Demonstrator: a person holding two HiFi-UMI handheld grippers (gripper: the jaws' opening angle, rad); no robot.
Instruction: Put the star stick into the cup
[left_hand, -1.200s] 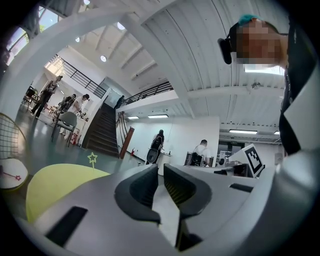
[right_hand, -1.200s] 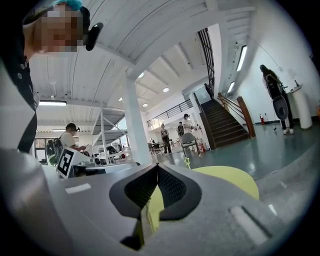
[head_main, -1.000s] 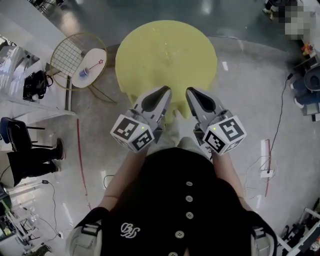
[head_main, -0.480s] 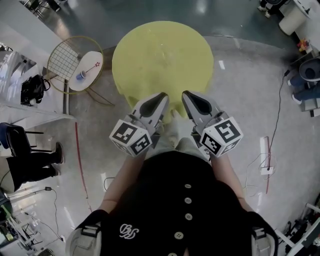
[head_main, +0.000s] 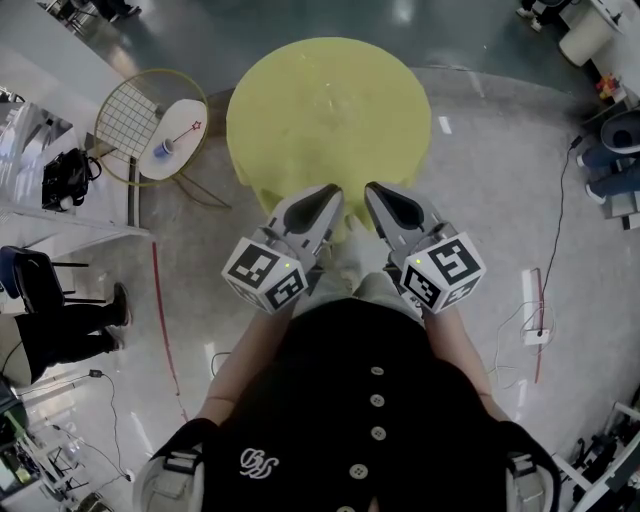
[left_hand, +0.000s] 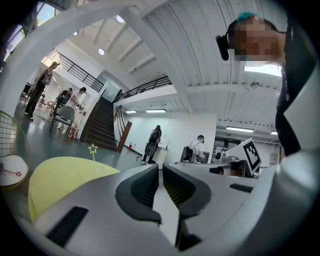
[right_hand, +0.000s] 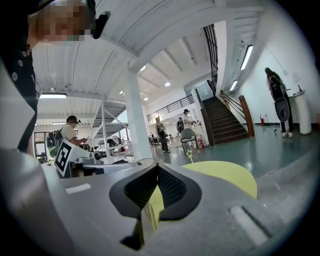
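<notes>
A round yellow table (head_main: 330, 110) stands in front of me. In the left gripper view a pale green star stick (left_hand: 92, 148) stands upright on it, and it shows too in the right gripper view as the star stick (right_hand: 189, 154). Whether it stands in a cup I cannot tell. Far left, a small white side table (head_main: 185, 120) carries a blue cup (head_main: 163, 150) and a red-tipped star stick (head_main: 190, 130). My left gripper (head_main: 331, 193) (left_hand: 161, 167) and right gripper (head_main: 375, 190) (right_hand: 156, 167) hover side by side at the yellow table's near edge, both shut and empty.
A round wire-mesh frame (head_main: 130, 112) leans by the side table. A black chair (head_main: 30, 270) and a person's leg (head_main: 70, 320) are at the left. Cables and a power strip (head_main: 532, 305) lie on the floor at the right. A staircase (left_hand: 100, 125) and people stand beyond.
The view has shifted slightly, with the yellow table now a little higher in frame. Both grippers keep their place side by side and stay shut.
</notes>
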